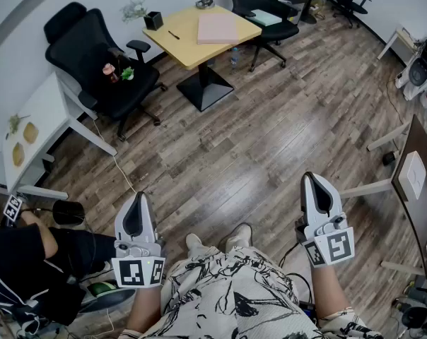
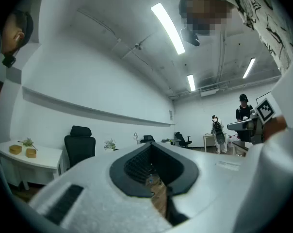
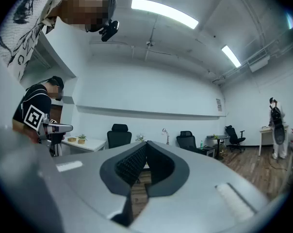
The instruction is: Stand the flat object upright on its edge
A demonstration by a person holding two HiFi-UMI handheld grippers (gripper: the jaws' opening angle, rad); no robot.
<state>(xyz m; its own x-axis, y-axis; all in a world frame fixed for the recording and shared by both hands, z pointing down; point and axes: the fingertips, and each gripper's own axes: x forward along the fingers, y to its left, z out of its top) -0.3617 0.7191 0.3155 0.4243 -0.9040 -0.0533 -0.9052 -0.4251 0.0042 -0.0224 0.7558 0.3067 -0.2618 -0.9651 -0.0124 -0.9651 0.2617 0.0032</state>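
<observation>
A flat pink object (image 1: 217,28) lies on the square yellow table (image 1: 185,48) at the far side of the room. Both grippers are far from it, held low in front of the person over the wooden floor. The left gripper (image 1: 138,196) is shut with nothing between its jaws, and in the left gripper view (image 2: 151,145) its tips meet. The right gripper (image 1: 311,178) is likewise shut and empty; in the right gripper view (image 3: 145,143) it points toward the far wall and chairs.
A black pen (image 1: 173,34) and a black box (image 1: 153,20) share the yellow table. Black office chairs (image 1: 100,62) (image 1: 259,9) flank it. A white desk (image 1: 30,133) stands left, a brown table (image 1: 418,182) right. A person in black (image 1: 22,267) sits lower left.
</observation>
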